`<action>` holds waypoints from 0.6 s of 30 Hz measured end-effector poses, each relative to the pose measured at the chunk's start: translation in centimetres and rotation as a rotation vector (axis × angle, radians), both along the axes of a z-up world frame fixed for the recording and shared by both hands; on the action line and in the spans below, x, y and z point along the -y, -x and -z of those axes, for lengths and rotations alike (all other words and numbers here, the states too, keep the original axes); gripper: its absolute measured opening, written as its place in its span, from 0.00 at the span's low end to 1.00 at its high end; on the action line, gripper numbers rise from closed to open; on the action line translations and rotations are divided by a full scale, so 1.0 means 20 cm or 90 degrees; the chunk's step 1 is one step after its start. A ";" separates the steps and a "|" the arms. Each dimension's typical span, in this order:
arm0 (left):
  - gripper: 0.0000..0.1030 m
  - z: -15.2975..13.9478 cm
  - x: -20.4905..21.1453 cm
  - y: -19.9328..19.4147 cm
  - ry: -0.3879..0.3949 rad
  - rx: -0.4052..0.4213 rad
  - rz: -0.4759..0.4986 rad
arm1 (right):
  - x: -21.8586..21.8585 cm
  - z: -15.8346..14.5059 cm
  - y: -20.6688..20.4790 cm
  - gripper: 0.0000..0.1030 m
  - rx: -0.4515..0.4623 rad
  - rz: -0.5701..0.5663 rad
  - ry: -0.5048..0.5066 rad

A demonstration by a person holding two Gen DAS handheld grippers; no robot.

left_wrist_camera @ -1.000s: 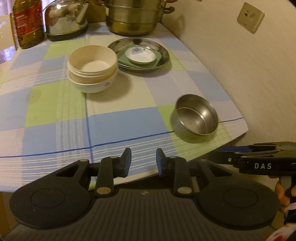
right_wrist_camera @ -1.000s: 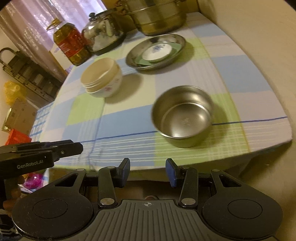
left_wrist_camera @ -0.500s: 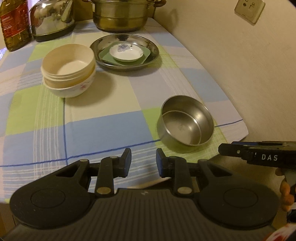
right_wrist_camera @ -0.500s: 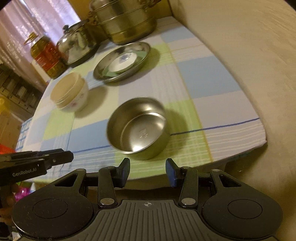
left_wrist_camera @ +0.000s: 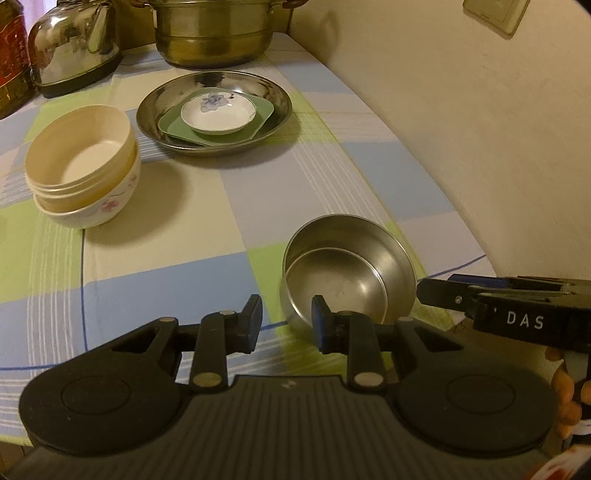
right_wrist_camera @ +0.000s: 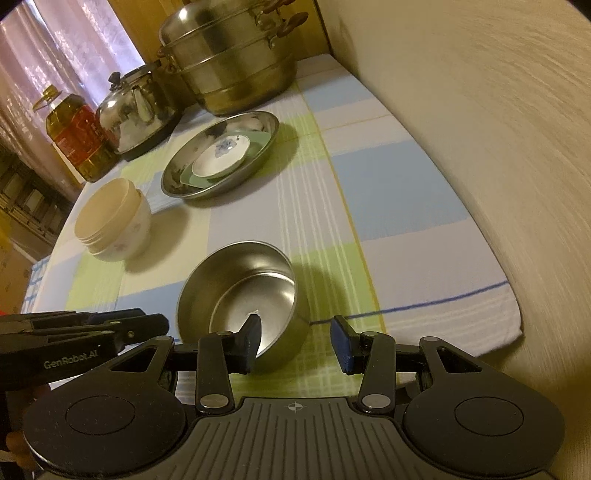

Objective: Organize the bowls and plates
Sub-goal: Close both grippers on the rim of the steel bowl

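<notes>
The steel bowl (right_wrist_camera: 240,295) sat alone at the bench's (right_wrist_camera: 406,192) near edge, unstacked; the nested bowls (right_wrist_camera: 112,221) at ten o'clock and the stacked plates (right_wrist_camera: 221,155) at twelve looked sorted. The right hand-held gripper (right_wrist_camera: 297,341) straddled its near rim, spread; the left hand-held gripper (left_wrist_camera: 286,319) hovered spread, empty.

Left wrist cam: sits low at near edge of tabletop (left_wrist_camera: 207,229), faces fwd along left tongs (left_wrist_camera: 286,325) toward far end w/ pot (left_wrist_camera: 218,33); wall at right. Steel bowl (left_wrist_camera: 347,273) close in, right of centre.

Right wrist cam: also at near edge, lower angle, tilted, faces fwd along right tongs (right_wrist_camera: 295,343); steel bowl (right_wrist_camera: 240,295) very close, left of centre.

Shared: bowl, stacked bowls (left_wrist_camera: 81,177) (right_wrist_camera: 112,221), tray (left_wrist_camera: 214,110) (right_wrist_camera: 221,155), kettle (left_wrist_camera: 74,44) (right_wrist_camera: 136,110), pot (right_wrist_camera: 229,59). Each cam catches the other tool at frame edge.
</notes>
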State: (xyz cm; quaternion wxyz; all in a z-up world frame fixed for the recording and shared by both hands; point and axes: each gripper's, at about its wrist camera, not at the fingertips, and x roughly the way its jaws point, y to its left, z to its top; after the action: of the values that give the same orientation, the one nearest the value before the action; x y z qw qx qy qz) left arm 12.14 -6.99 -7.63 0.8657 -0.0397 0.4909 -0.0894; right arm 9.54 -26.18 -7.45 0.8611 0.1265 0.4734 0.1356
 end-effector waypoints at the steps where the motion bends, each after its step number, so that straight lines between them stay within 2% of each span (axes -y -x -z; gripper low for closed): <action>1: 0.24 0.01 0.01 -0.01 -0.003 -0.001 0.001 | 0.00 0.01 -0.01 0.42 0.000 0.000 0.000; 13: 0.24 0.10 0.06 -0.13 -0.021 -0.022 0.010 | -0.03 0.06 -0.09 0.41 -0.001 -0.006 0.018; 16: 0.24 0.11 0.07 -0.15 -0.025 -0.025 0.012 | -0.04 0.07 -0.10 0.37 -0.001 -0.009 0.021; 18: 0.24 0.12 0.07 -0.16 -0.027 -0.027 0.012 | -0.05 0.08 -0.11 0.31 -0.003 -0.011 0.024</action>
State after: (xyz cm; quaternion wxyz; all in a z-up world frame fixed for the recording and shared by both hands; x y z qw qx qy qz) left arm 15.32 -8.37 -9.95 0.8548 -0.0182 0.5115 -0.0862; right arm 11.69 -25.28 -9.07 0.8610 0.1066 0.4789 0.1339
